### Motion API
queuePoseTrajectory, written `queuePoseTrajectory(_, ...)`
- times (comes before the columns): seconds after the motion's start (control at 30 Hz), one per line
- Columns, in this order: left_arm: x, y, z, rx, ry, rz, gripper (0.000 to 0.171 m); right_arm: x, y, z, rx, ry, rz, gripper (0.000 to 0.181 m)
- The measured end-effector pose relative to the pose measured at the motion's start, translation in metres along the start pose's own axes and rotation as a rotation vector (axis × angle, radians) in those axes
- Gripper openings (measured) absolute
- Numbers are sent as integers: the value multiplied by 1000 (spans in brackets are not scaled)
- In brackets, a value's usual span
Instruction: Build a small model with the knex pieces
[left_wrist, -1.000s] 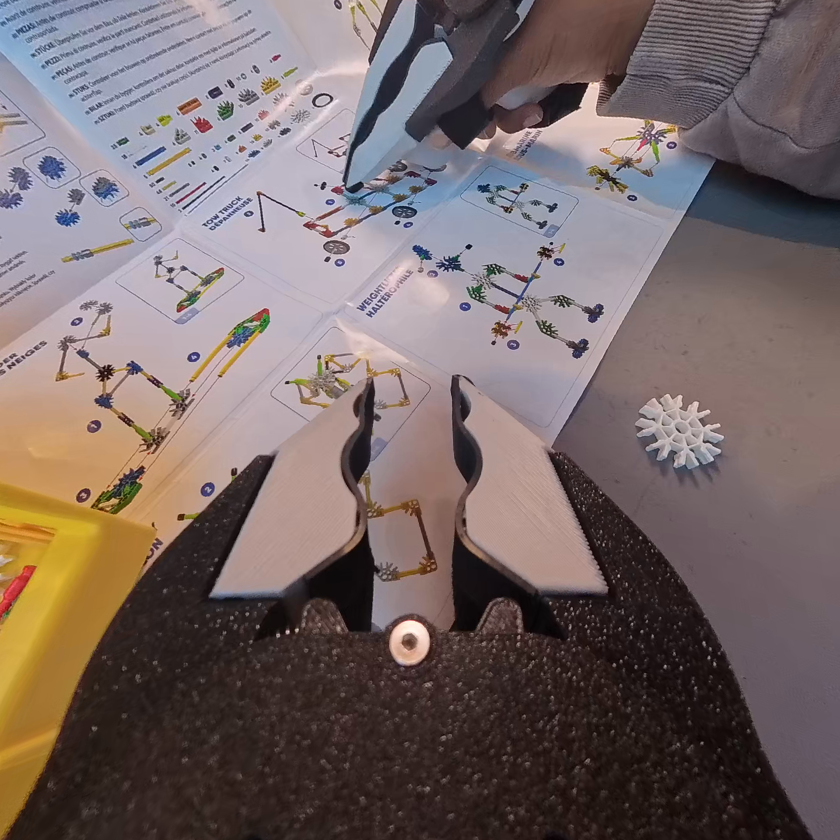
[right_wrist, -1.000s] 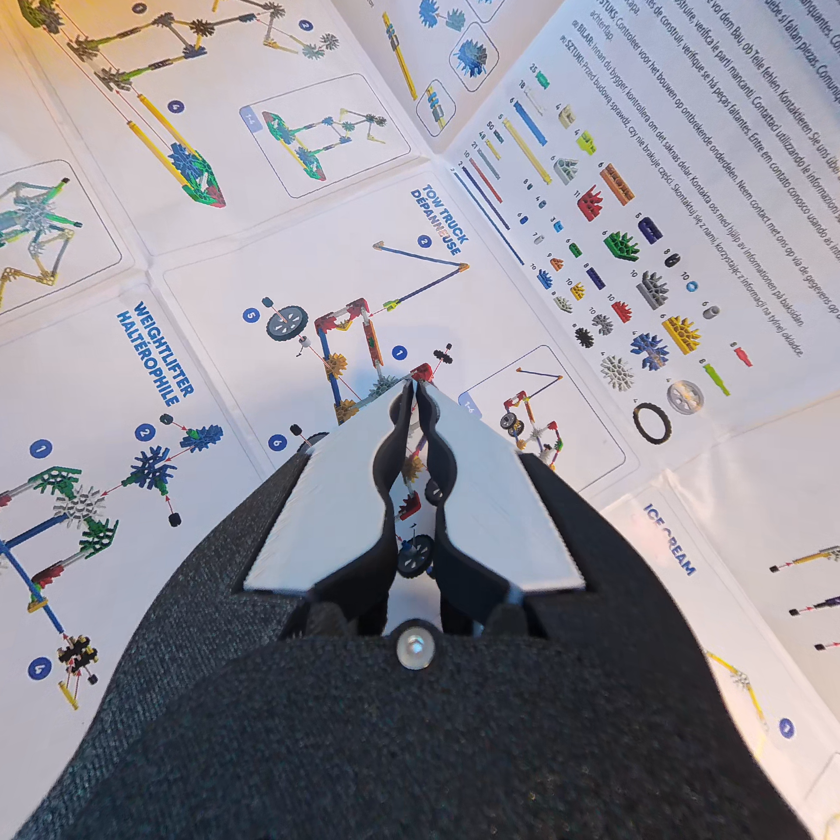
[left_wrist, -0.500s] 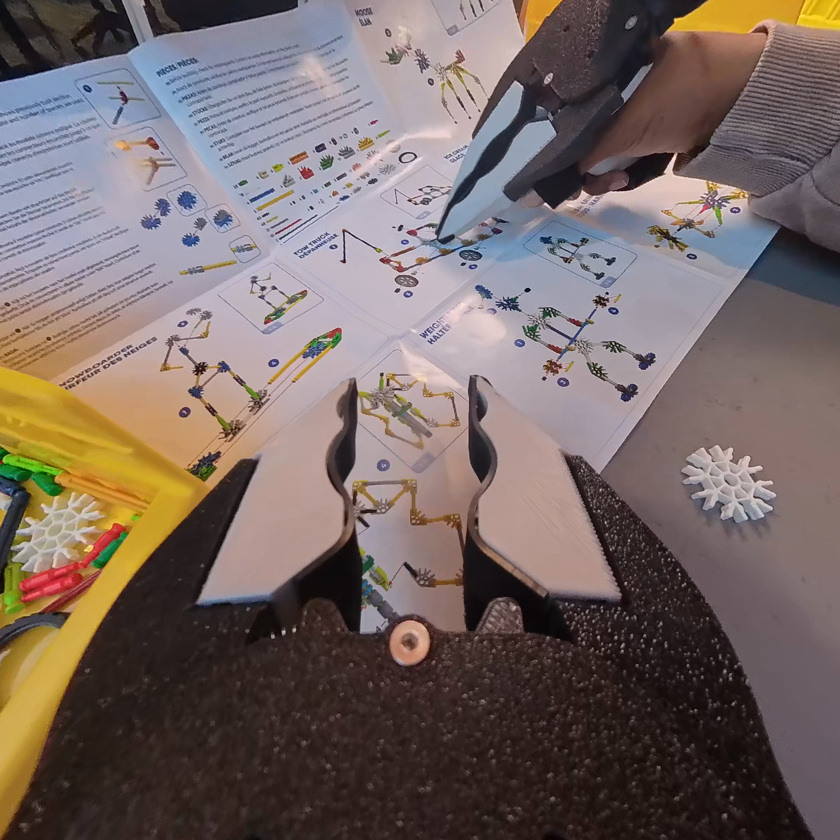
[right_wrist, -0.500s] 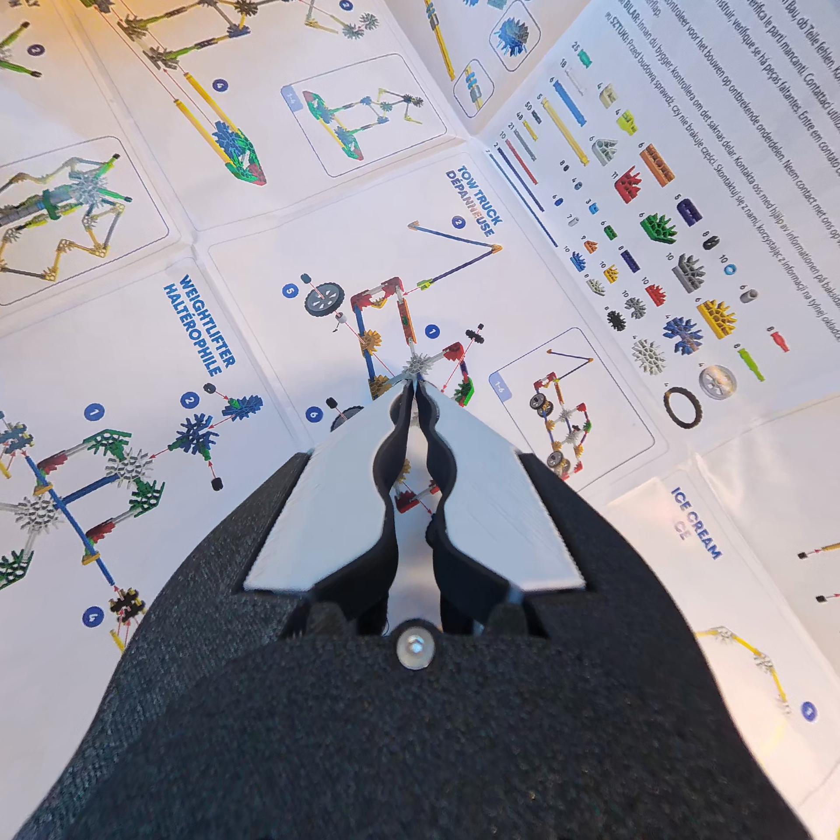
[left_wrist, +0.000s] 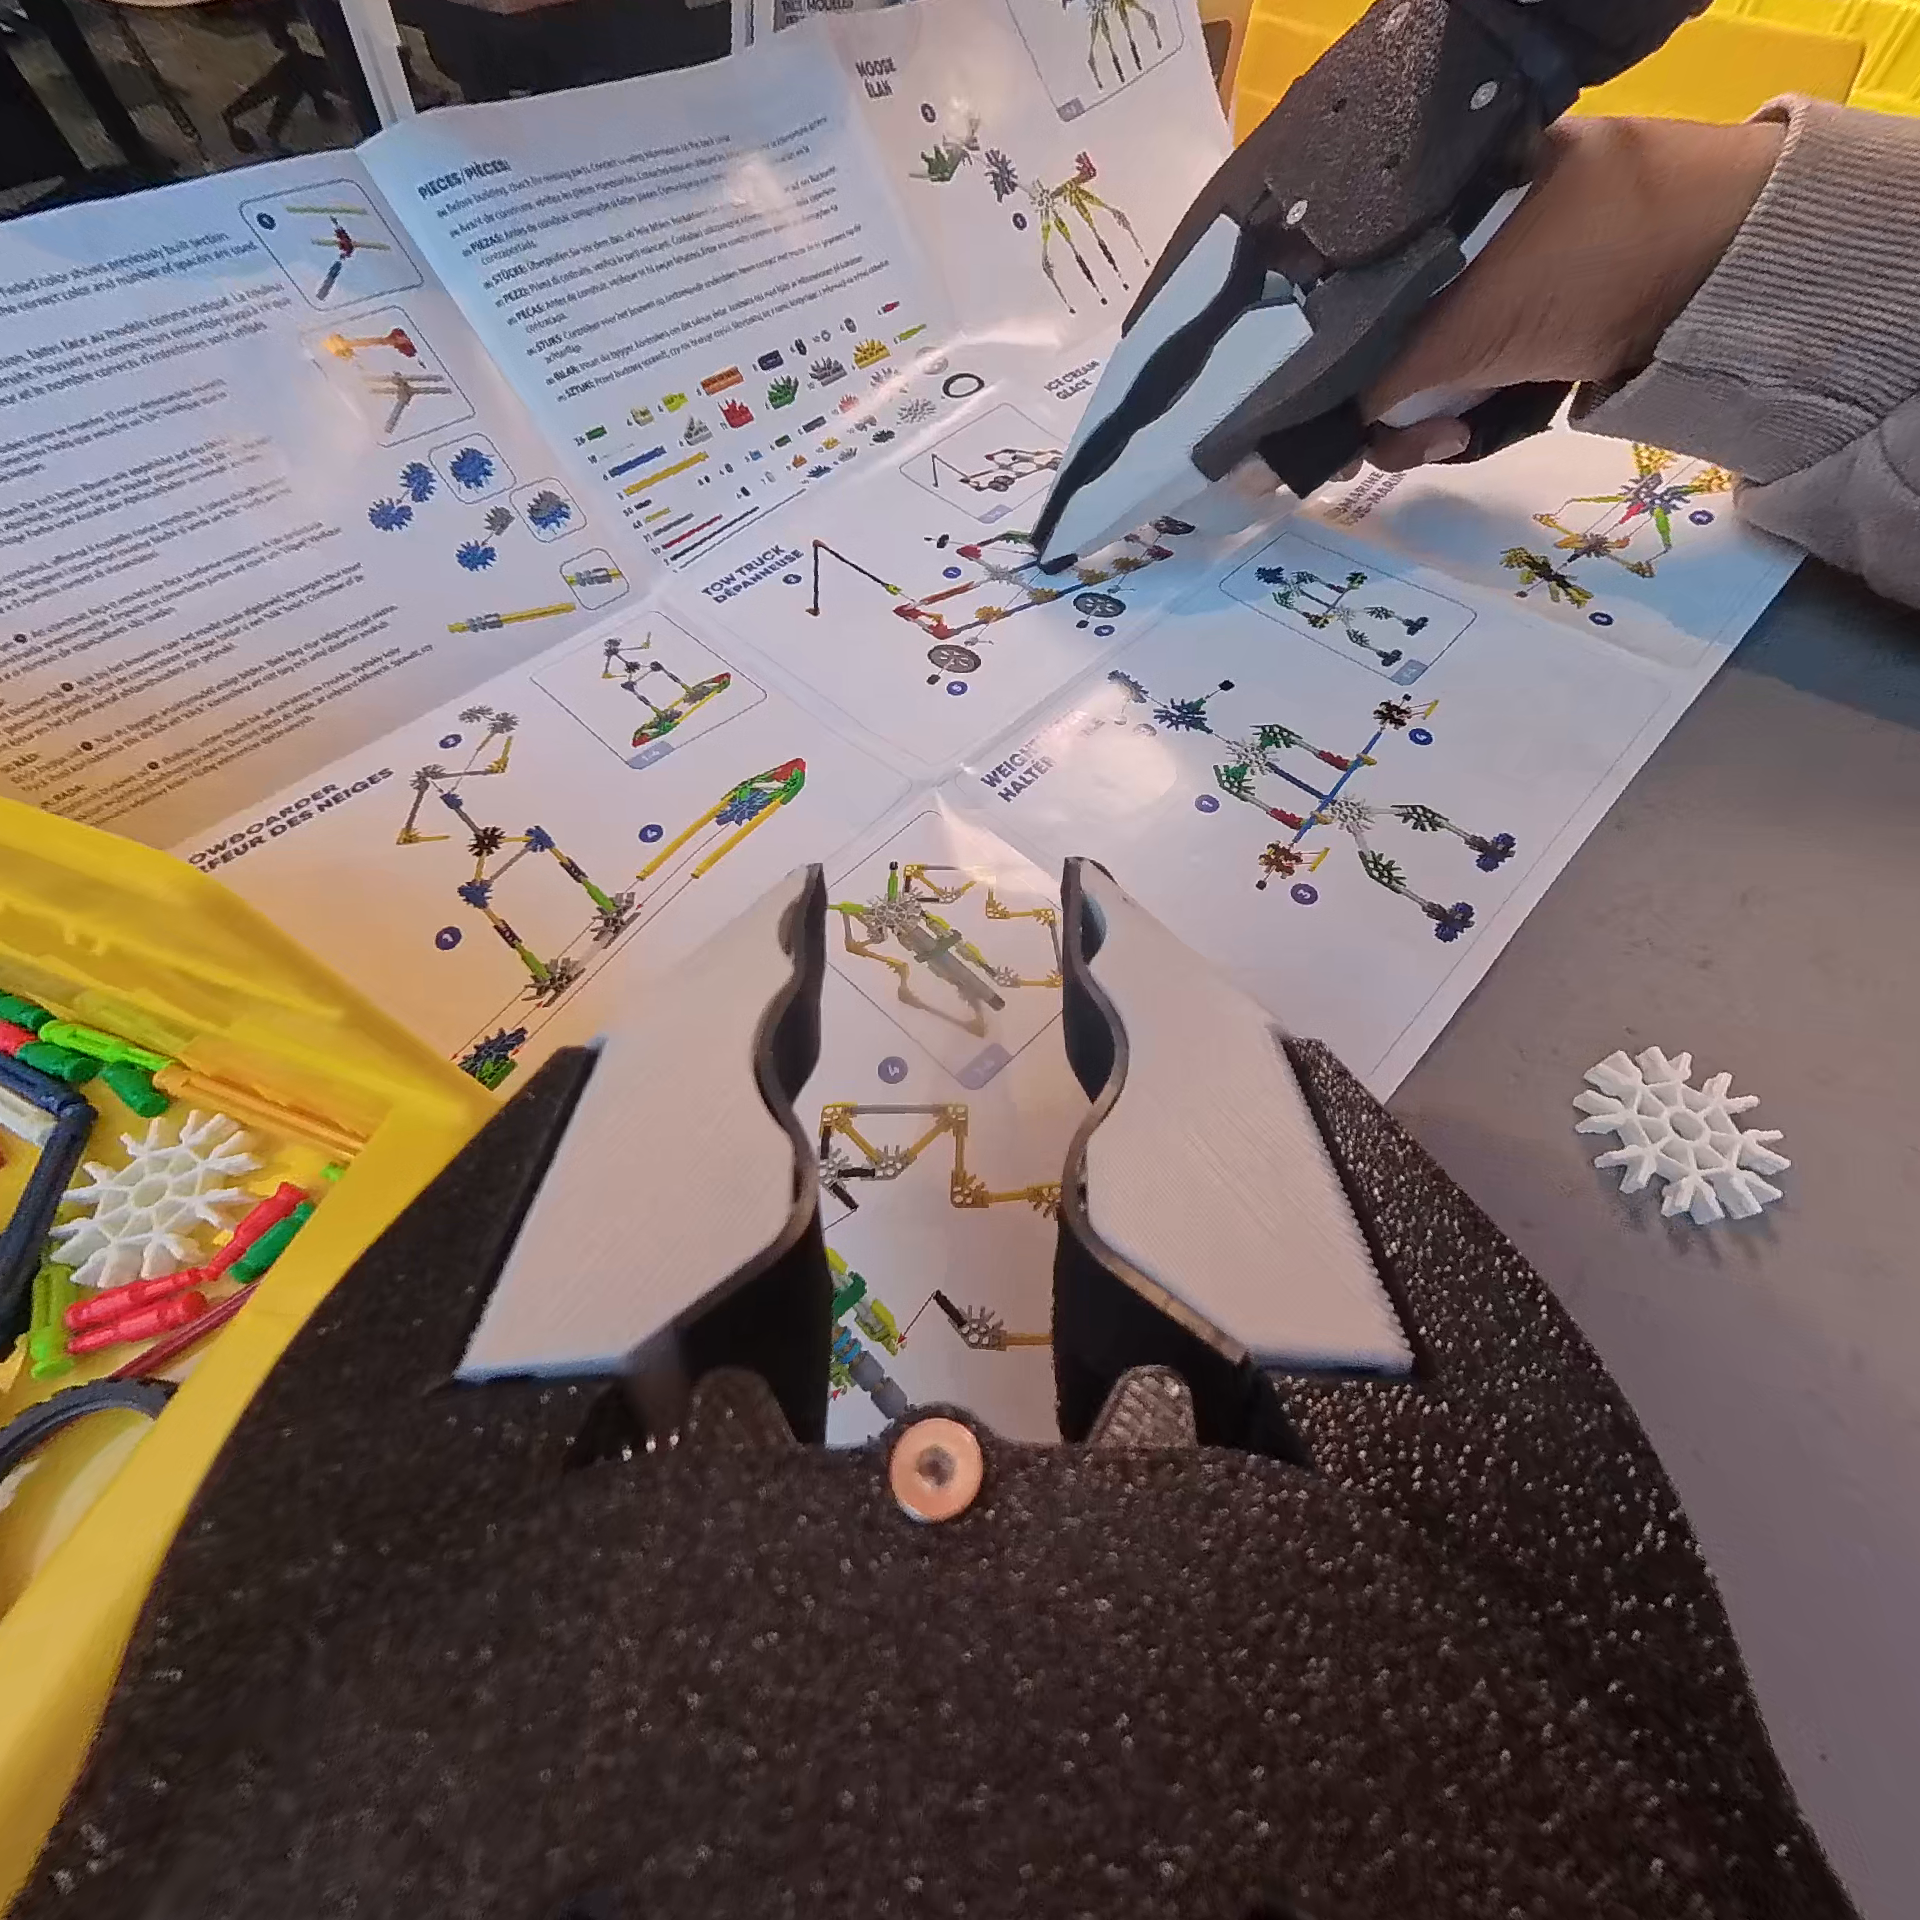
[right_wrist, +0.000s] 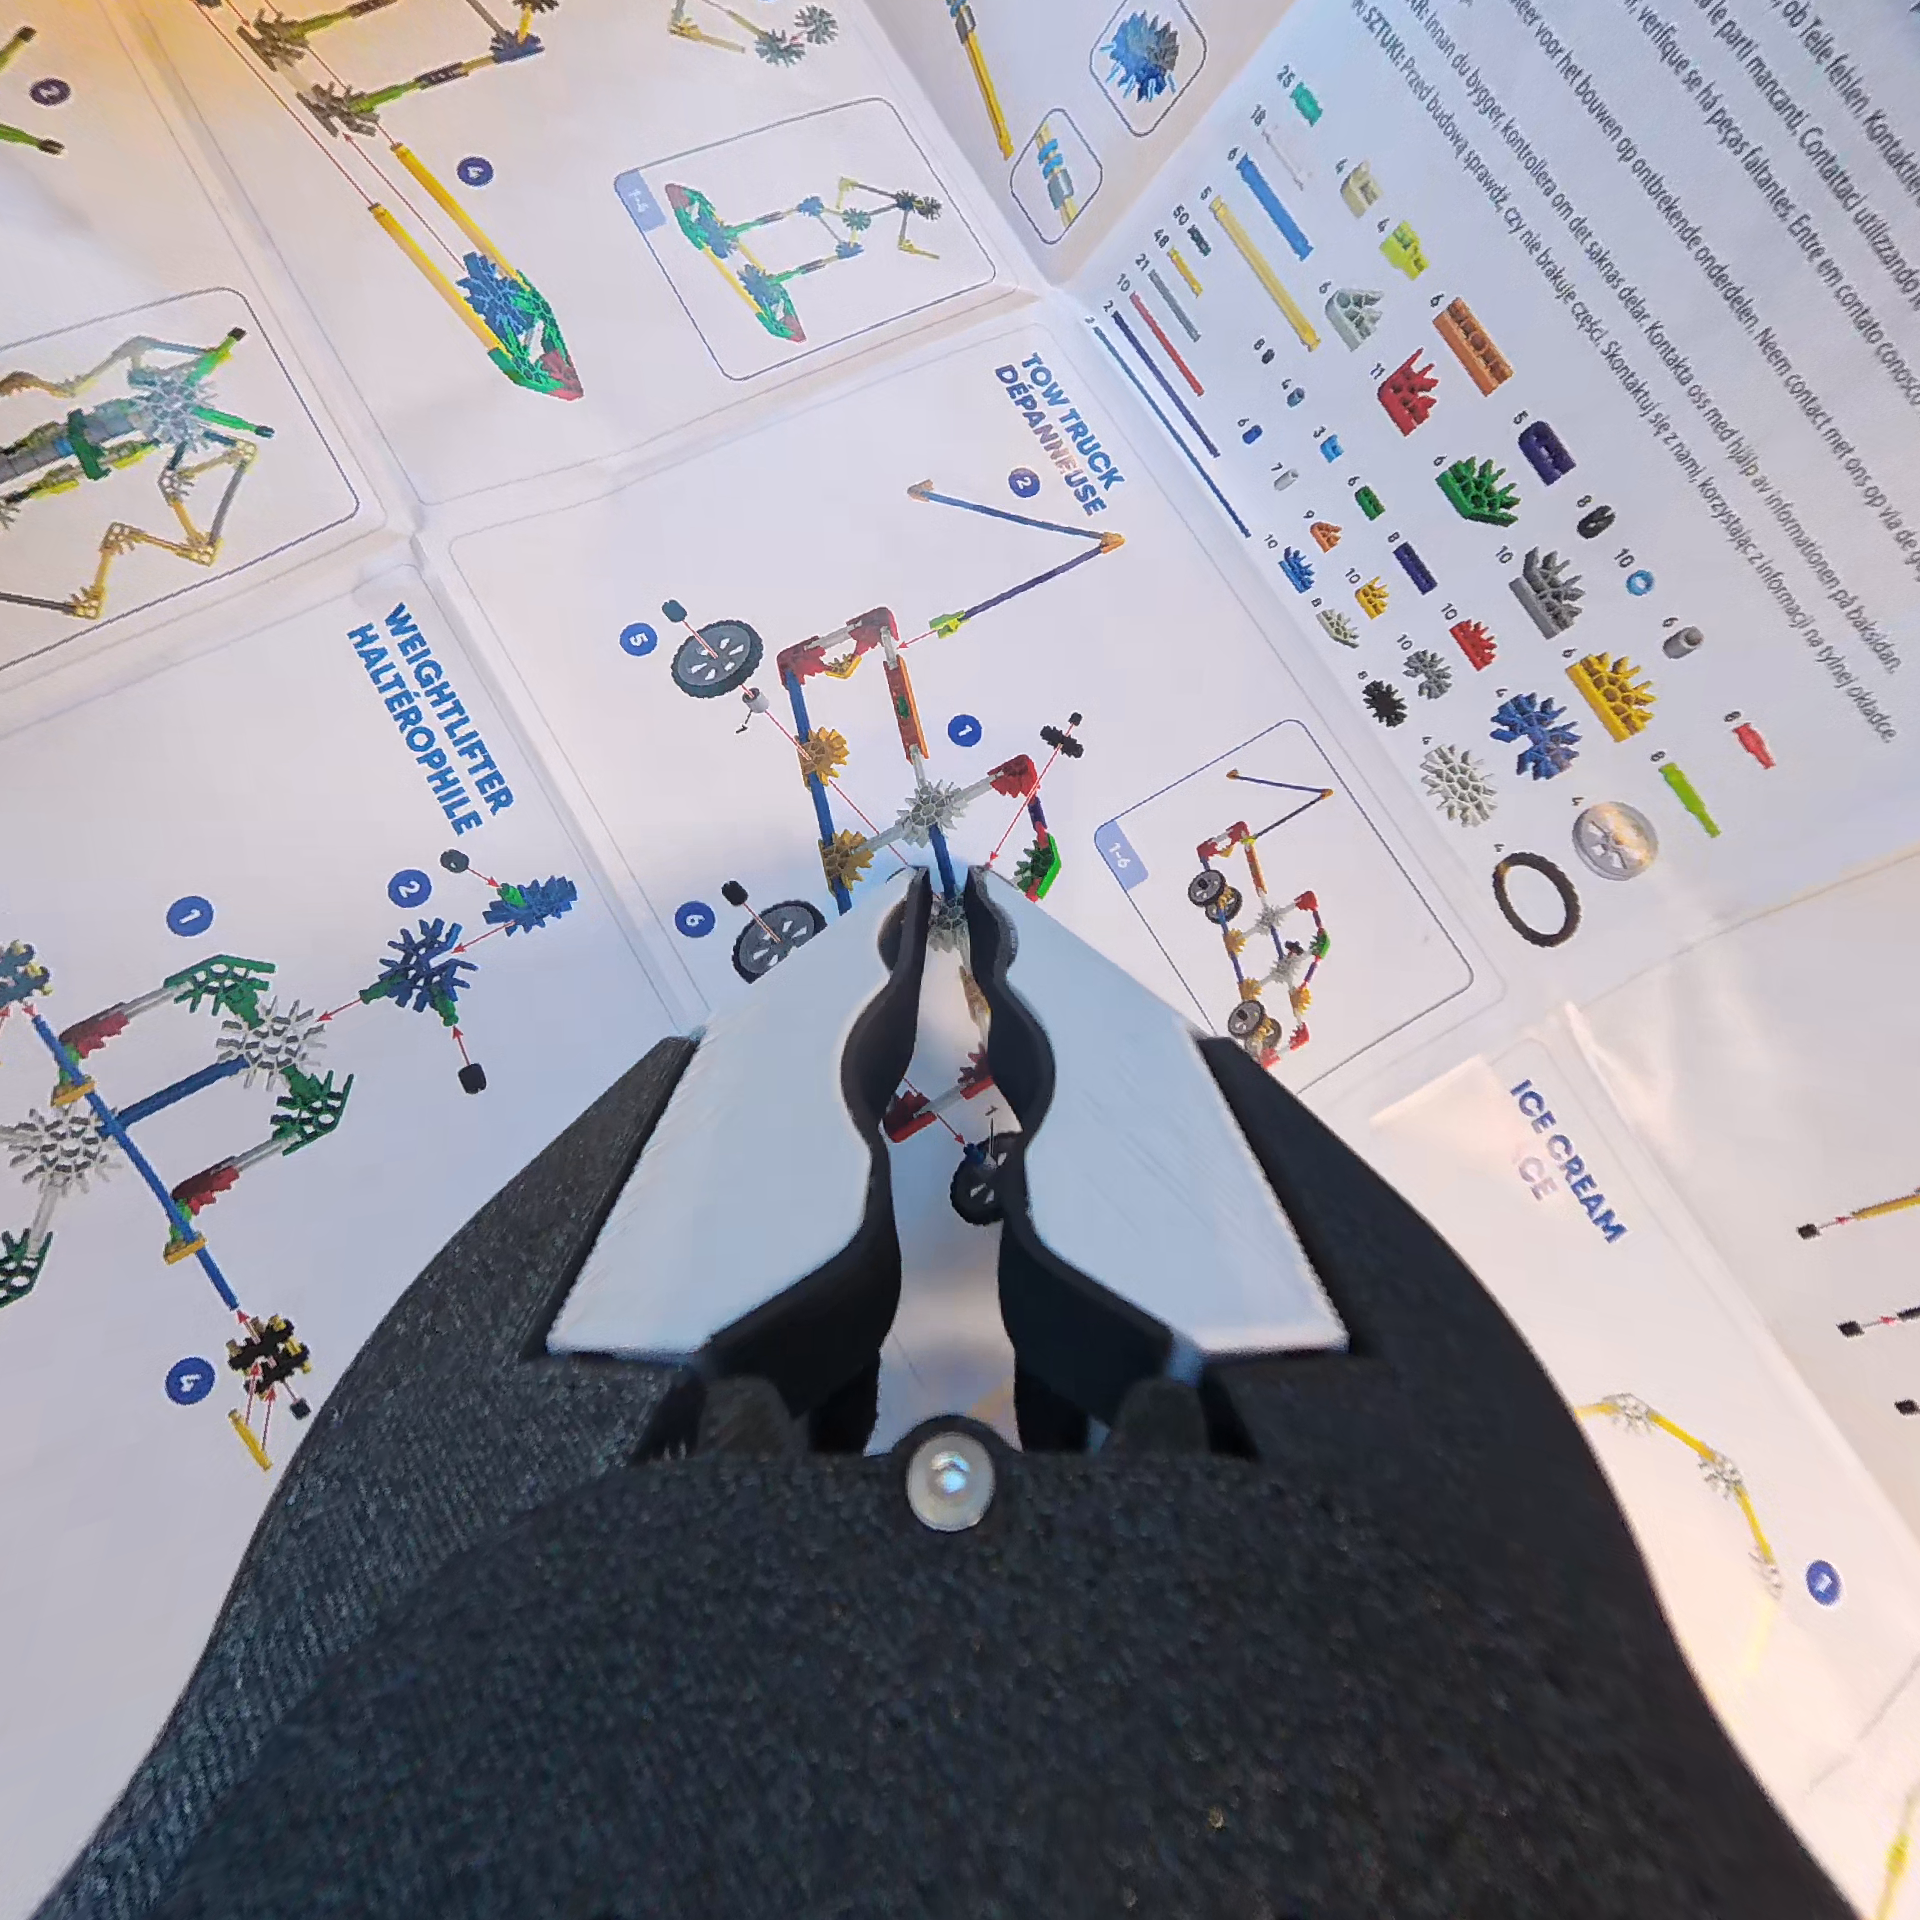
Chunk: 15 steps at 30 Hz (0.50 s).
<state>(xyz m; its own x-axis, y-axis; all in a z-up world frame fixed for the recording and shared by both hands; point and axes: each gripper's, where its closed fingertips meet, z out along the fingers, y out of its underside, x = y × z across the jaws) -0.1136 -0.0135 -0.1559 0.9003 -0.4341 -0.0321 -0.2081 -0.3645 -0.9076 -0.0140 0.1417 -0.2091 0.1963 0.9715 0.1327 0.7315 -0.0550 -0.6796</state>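
Observation:
A large white instruction sheet with coloured building-toy diagrams lies unfolded on the grey table. My left gripper is open and empty, above the sheet's near edge. A white snowflake-shaped connector lies on the table to its right, apart from it. My right gripper is shut with nothing in it, and its tips rest on a vehicle diagram on the sheet. It also shows in the left wrist view, held by a hand in a grey sleeve.
A yellow box stands at the left, beside my left gripper. It holds another white snowflake connector and red, green and yellow rods. More yellow containers stand at the far right behind the hand. The left gripper's tips are roughly 20 centimetres from the right gripper's.
My left gripper has pulled back and opened wider, bringing the yellow box and its parts into view. My right gripper's tips have slid a little along the vehicle diagram, staying on the paper.

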Motion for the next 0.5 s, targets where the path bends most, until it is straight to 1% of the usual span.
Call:
queuePoseTrajectory(0.3,-2,-7,-3,43,-1,-27,41,-1,1,-1,7,-7,-7,8)
queuePoseTrajectory(0.5,-8,-14,-9,79,-25,-28,35,-1,1,-1,9,-8,-12,8)
